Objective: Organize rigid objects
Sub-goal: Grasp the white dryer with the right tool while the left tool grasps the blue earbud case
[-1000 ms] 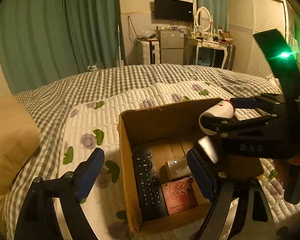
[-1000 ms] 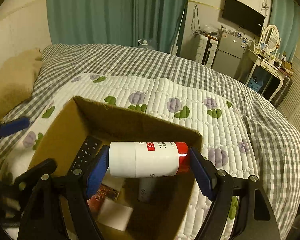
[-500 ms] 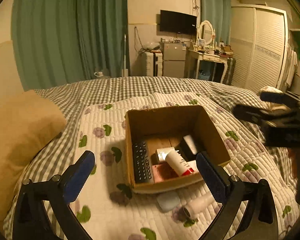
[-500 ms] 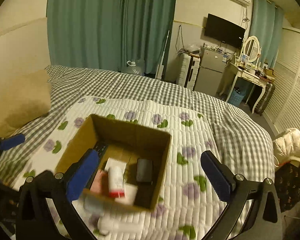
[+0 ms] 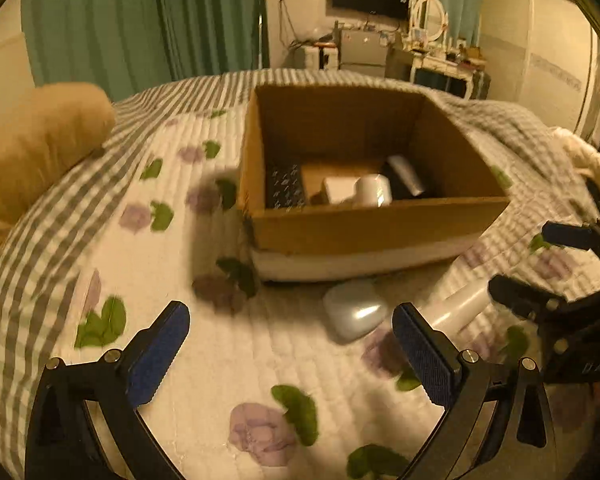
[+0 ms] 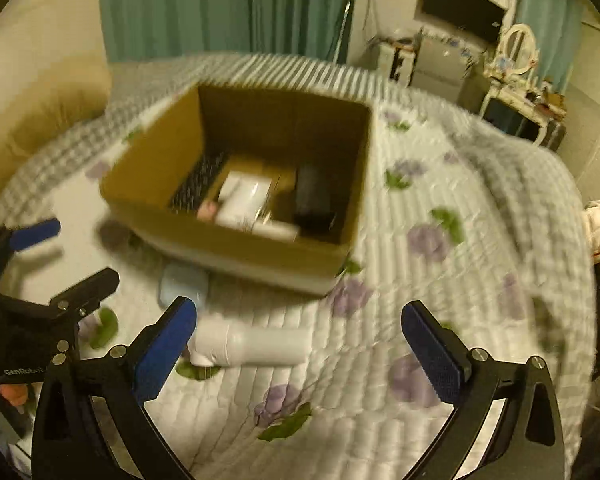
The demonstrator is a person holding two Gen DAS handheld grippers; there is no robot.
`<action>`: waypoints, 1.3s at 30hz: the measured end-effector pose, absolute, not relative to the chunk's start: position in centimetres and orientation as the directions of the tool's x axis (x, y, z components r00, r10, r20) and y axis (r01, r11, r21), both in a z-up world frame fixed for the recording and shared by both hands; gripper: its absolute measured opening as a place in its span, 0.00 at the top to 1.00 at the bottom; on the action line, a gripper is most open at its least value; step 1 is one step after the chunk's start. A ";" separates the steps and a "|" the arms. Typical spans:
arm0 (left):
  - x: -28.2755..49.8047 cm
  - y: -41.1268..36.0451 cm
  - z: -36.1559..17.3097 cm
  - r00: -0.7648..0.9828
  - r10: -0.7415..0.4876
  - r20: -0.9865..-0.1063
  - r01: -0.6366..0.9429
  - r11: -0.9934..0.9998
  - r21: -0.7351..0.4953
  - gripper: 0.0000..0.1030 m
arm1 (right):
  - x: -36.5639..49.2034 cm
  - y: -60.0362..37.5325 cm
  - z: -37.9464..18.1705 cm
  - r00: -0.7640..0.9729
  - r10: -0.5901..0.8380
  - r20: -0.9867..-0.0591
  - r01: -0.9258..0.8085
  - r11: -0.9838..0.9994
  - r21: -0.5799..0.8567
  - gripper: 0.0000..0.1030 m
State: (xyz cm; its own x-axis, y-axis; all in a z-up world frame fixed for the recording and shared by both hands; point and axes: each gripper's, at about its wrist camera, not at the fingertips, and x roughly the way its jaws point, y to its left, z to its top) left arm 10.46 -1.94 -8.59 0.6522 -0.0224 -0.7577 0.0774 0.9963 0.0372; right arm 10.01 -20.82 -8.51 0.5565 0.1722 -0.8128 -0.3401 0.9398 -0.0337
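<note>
An open cardboard box (image 5: 372, 228) (image 6: 228, 246) sits on the quilted bed. It holds a black remote (image 5: 284, 188), a white bottle (image 5: 374, 190) and other small items. A pale rounded case (image 5: 354, 314) (image 6: 182, 286) and a white bottle (image 6: 252, 346) (image 5: 458, 306) lie on the quilt in front of the box. My left gripper (image 5: 290, 354) is open and empty, low before the case. My right gripper (image 6: 300, 354) is open and empty, just above the white bottle.
A tan pillow (image 5: 40, 144) lies at the left. The grey checked blanket (image 6: 512, 152) covers the bed behind and to the right. A dressing table (image 5: 440, 64), small fridge and TV stand by the far wall.
The right gripper let go of the red-capped white bottle, which now lies in the box. Both grippers pulled back and dropped low toward the case and bottle in front of the box.
</note>
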 end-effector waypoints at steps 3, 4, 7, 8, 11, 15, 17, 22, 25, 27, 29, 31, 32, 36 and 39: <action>10.1 -1.1 -9.2 0.660 -0.015 -0.751 0.059 0.998 0.032 0.00 | 10.4 -19.8 -10.1 0.507 0.215 -0.835 -0.389 0.921 0.001 0.00; 10.1 -0.9 -9.3 0.661 -0.016 -0.750 0.059 0.998 0.031 0.00 | 10.5 -19.5 -10.4 0.497 0.218 -0.840 -0.396 0.918 0.004 0.00; 10.1 -0.5 -9.7 0.658 -0.014 -0.753 0.050 0.998 0.025 0.00 | 11.0 -18.6 -11.9 0.444 0.210 -0.871 -0.421 0.907 0.004 0.00; 10.2 -0.4 -9.8 0.658 -0.009 -0.753 0.047 0.998 0.029 0.00 | 11.1 -18.4 -12.2 0.437 0.208 -0.875 -0.423 0.906 0.004 0.00; 10.4 -0.1 -10.2 0.646 -0.013 -0.764 0.041 0.999 0.017 0.00 | 11.8 -18.0 -13.6 0.391 0.189 -0.901 -0.426 0.905 0.005 0.00; 10.6 0.5 -10.7 0.633 -0.015 -0.774 0.023 1.000 -0.001 0.00 | 13.0 -17.6 -15.3 0.322 0.197 -0.926 -0.423 0.905 0.046 0.00; 10.7 0.5 -10.7 0.631 -0.013 -0.776 0.021 1.000 0.000 0.00 | 13.4 -17.4 -15.5 0.317 0.203 -0.927 -0.417 0.907 0.055 0.00; 11.0 0.3 -11.0 0.622 0.007 -0.783 0.016 1.000 0.021 0.00 | 13.6 -17.2 -15.7 0.316 0.199 -0.928 -0.416 0.908 0.054 0.00; 11.1 0.2 -11.0 0.615 0.018 -0.788 0.007 1.000 0.029 0.00 | 13.3 -16.4 -15.7 0.321 0.184 -0.929 -0.430 0.902 0.030 0.00; 11.2 0.2 -11.0 0.615 0.021 -0.788 0.005 1.000 0.031 0.00 | 13.3 -15.9 -15.9 0.316 0.182 -0.931 -0.435 0.900 0.028 0.00; 11.3 0.1 -11.1 0.611 0.029 -0.791 0.001 0.999 0.037 0.00 | 13.6 -15.7 -16.1 0.308 0.187 -0.933 -0.426 0.904 0.040 0.00; 11.4 0.0 -11.1 0.607 0.036 -0.794 0.001 0.999 0.046 0.00 | 14.1 -15.2 -16.7 0.289 0.178 -0.941 -0.422 0.906 0.041 0.00; 11.4 0.0 -11.2 0.605 0.039 -0.795 0.001 0.999 0.050 0.00 | 14.6 -14.8 -17.5 0.253 0.164 -0.953 -0.432 0.901 0.040 0.00; 11.6 -0.2 -11.3 0.599 0.054 -0.799 -0.001 0.998 0.067 0.00 | 14.5 -13.4 -17.4 0.301 0.129 -0.945 -0.462 0.886 -0.026 0.03; 11.7 -0.3 -11.3 0.595 0.059 -0.802 0.002 0.997 0.075 0.00 | 13.9 -14.6 -15.4 0.364 0.170 -0.916 -0.431 0.903 -0.003 0.03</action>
State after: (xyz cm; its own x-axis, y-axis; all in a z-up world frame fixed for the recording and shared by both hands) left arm 11.72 -0.32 -11.29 0.5950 0.0594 -0.8015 0.0020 0.9972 0.0754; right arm 13.91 -14.60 -15.42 0.3637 0.1700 -0.9158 -0.4306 0.9025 -0.0035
